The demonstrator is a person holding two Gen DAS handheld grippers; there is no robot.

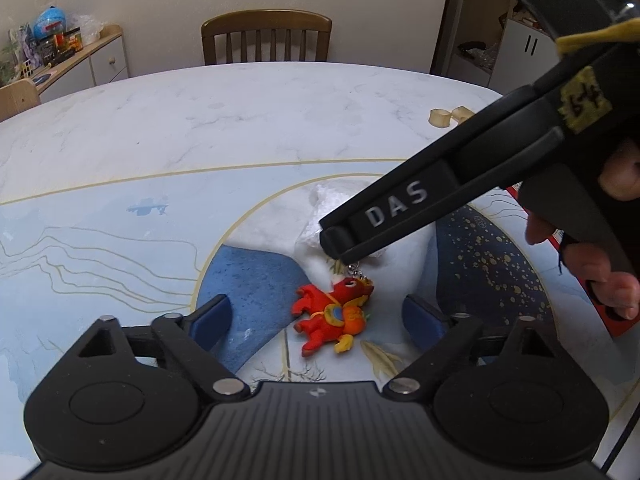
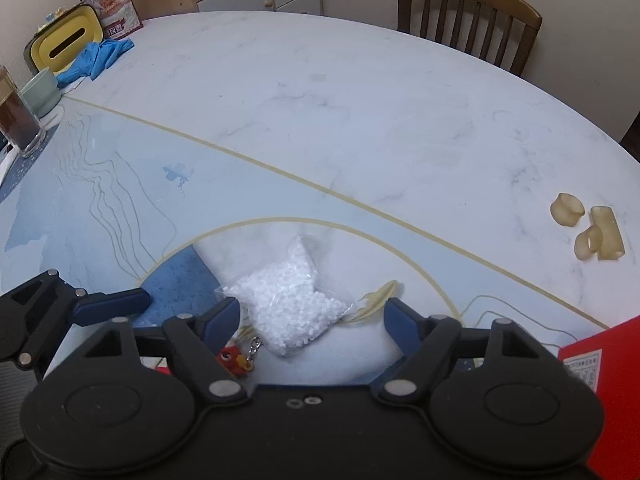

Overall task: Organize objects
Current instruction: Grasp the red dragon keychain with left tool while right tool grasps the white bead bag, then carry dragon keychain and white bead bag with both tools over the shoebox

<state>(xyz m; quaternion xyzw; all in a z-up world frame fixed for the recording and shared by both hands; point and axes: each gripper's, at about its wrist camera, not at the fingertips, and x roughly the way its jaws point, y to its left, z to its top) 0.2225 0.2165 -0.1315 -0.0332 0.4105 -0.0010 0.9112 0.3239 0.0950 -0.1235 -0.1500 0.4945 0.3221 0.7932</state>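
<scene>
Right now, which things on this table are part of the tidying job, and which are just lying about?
Job:
red horse keychain
bag of white beads
beige rings
red box, possibly

Lying about:
blue gloves
yellow tissue box
green bowl
glass

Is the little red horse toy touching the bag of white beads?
Cannot tell. In the right wrist view the red horse toy and its chain end at the bag of white beads, but the gripper hides most of the toy.

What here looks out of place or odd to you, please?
Three yellowish curled pieces lie loose near the table's right edge, far from the bead bag and red keychain. Blue gloves sprawl crumpled at the far left.
</scene>
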